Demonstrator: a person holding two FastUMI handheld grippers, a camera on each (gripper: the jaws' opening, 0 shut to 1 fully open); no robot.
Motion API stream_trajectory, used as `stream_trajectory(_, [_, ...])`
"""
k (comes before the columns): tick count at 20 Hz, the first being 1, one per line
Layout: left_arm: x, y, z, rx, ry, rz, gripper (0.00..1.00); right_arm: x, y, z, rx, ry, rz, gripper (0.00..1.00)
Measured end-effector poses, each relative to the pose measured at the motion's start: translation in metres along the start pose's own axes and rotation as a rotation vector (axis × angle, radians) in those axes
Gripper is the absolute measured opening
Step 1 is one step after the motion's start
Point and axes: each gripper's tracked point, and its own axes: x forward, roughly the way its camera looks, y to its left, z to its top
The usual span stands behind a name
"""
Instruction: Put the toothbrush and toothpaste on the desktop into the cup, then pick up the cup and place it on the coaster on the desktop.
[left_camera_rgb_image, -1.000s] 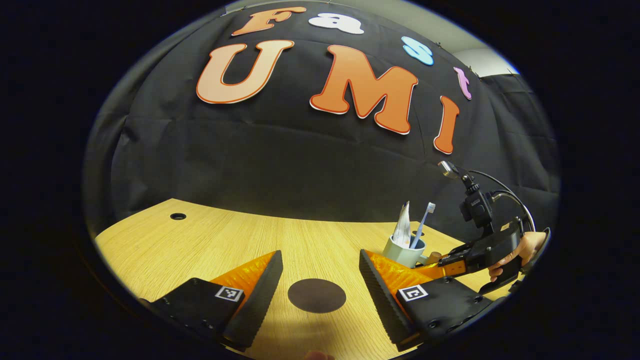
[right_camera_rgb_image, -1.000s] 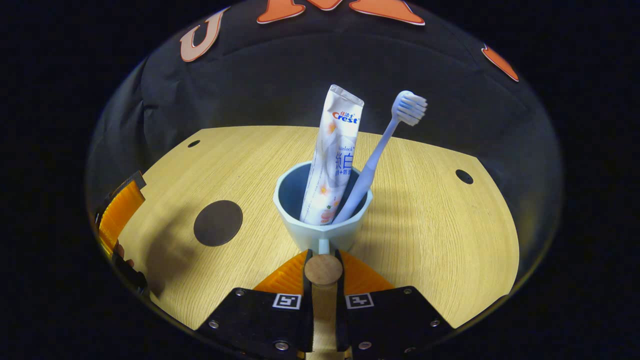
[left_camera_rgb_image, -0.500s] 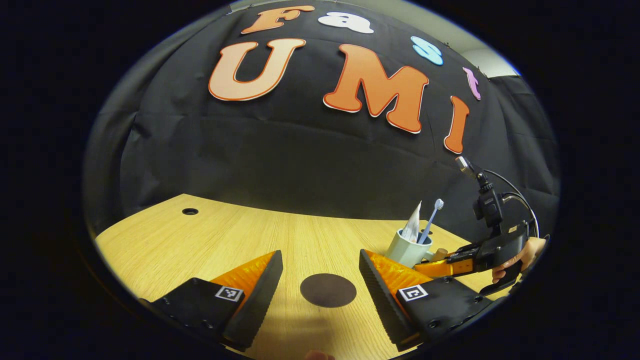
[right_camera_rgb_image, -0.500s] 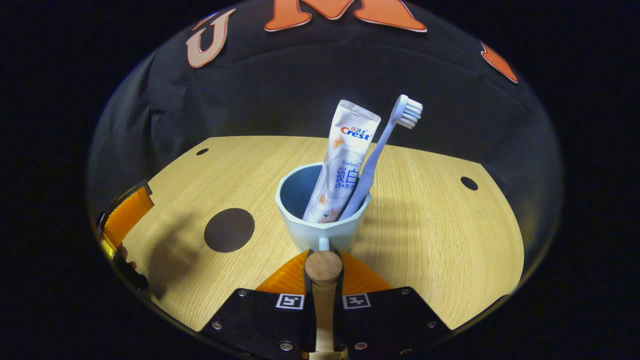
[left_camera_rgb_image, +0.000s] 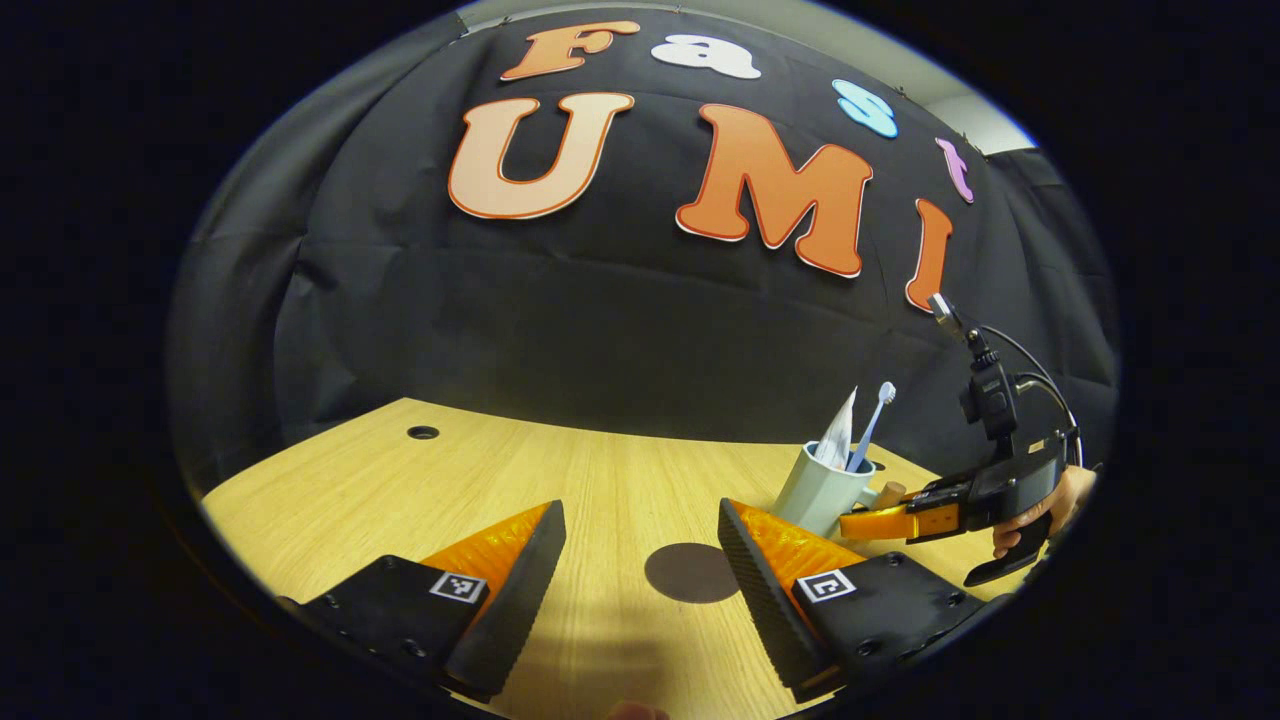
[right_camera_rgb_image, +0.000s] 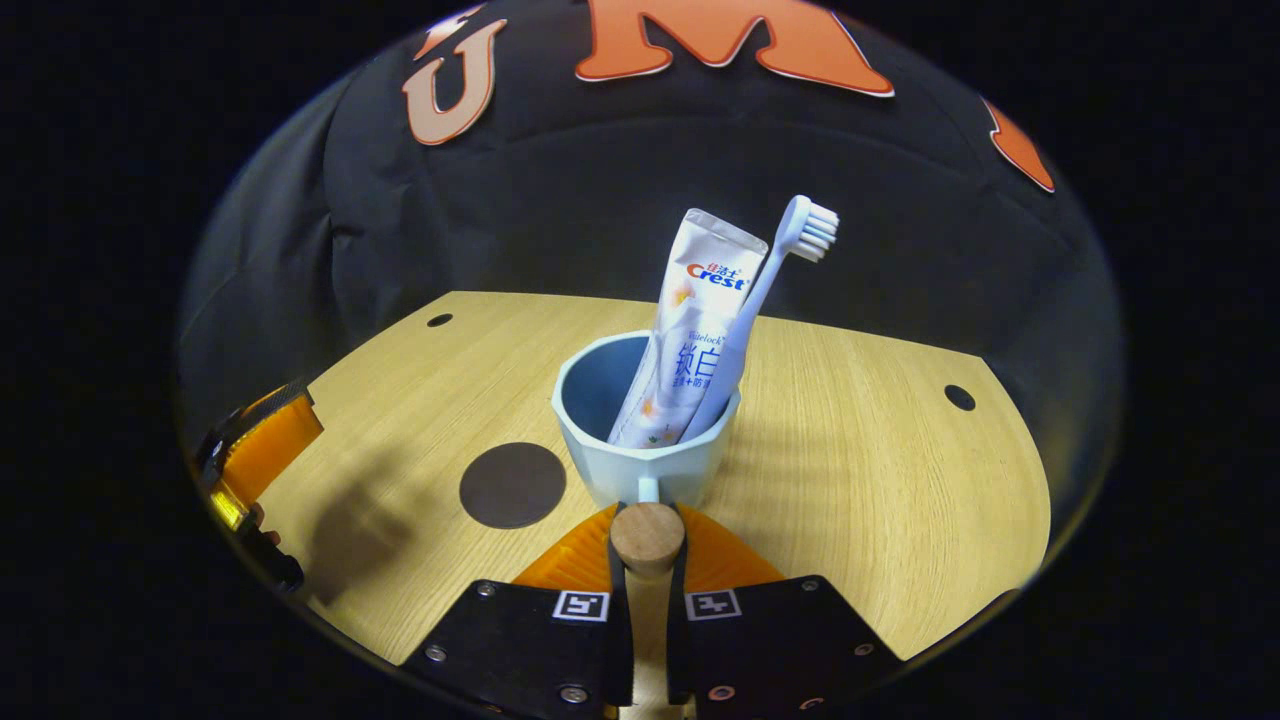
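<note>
Above desktop (right_camera_rgb_image: 850, 420), cup (right_camera_rgb_image: 645, 465) in right claw (right_camera_rgb_image: 647, 560)

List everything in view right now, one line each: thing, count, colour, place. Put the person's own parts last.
cup: 1, pale blue, held by its wooden handle, right of the coaster in the right gripper view
toothpaste: 1, white tube, standing in the cup
toothbrush: 1, light blue, leaning in the cup, head up
coaster: 1, dark round, flat on the desktop
desktop: 1, light wood, with small round holes
right gripper: 1, shut on the cup's handle
left gripper: 1, open, low over the desktop near the coaster
hand: 1, holding the right gripper
</note>
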Motion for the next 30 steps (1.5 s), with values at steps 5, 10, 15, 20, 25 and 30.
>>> stream_trajectory(5, [-0.017, 0.018, 0.013, 0.025, -0.035, 0.037, 0.97, 0.002, 0.001, 0.002, -0.033, -0.005, 0.048, 0.13])
stream_trajectory(10, [-0.03, 0.037, 0.018, 0.037, -0.049, 0.073, 0.97, 0.002, 0.0, 0.01, -0.07, -0.018, 0.088, 0.13])
stream_trajectory(15, [-0.03, 0.05, 0.0, -0.011, -0.002, 0.087, 0.97, -0.004, 0.0, 0.021, -0.117, -0.024, 0.074, 0.13])
stream_trajectory(20, [-0.026, 0.052, -0.01, -0.022, 0.025, 0.092, 0.97, -0.007, -0.003, 0.02, -0.086, -0.037, 0.079, 0.13])
stream_trajectory(25, [-0.022, 0.046, -0.016, -0.037, 0.041, 0.075, 0.97, 0.005, -0.006, 0.007, -0.095, 0.035, 0.061, 0.16])
stream_trajectory(30, [-0.023, 0.05, -0.017, -0.042, 0.042, 0.076, 0.97, 0.007, -0.008, -0.007, -0.088, 0.204, 0.067, 0.23])
